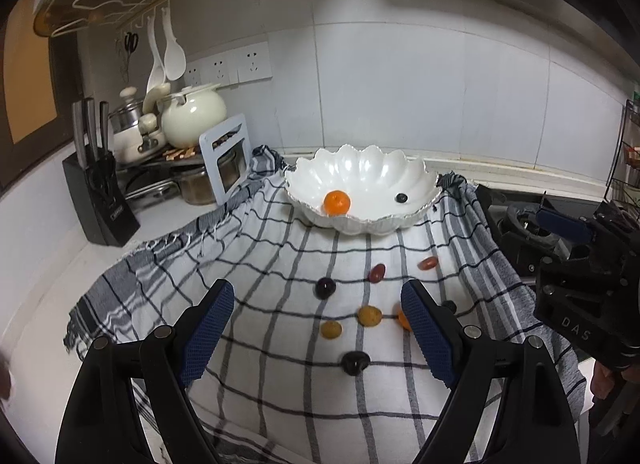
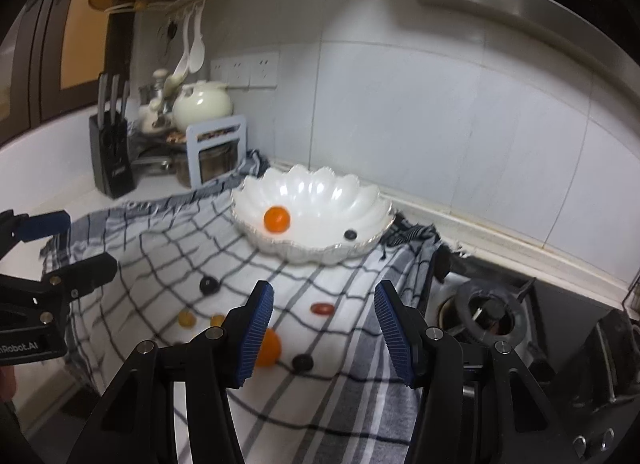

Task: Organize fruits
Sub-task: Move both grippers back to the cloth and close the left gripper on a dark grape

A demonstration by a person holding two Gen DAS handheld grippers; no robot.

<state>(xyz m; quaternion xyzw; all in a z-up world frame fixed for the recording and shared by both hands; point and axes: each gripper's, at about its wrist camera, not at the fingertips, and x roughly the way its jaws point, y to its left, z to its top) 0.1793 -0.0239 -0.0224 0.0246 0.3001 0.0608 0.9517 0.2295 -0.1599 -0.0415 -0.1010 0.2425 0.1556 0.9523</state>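
Note:
A white scalloped bowl [image 1: 416, 178] stands at the back of a checked cloth [image 1: 280, 248] and holds an orange [image 1: 337, 202] and a dark berry [image 1: 401, 197]. Several small fruits lie loose on the cloth: a dark one [image 1: 325, 287], a red grape [image 1: 377, 272], another red one [image 1: 427, 263], two yellow ones [image 1: 330, 330] and a dark one [image 1: 355, 362]. My left gripper [image 1: 318, 324] is open and empty above them. My right gripper [image 2: 324, 328] is open and empty above the cloth's right part, near an orange fruit [image 2: 269, 348], a dark berry [image 2: 302, 362] and a red grape [image 2: 322, 308].
A black knife block [image 1: 98, 200], pots and a cream kettle [image 1: 194, 116] stand at the back left. A gas hob [image 2: 488, 316] lies right of the cloth. The tiled wall is behind the bowl.

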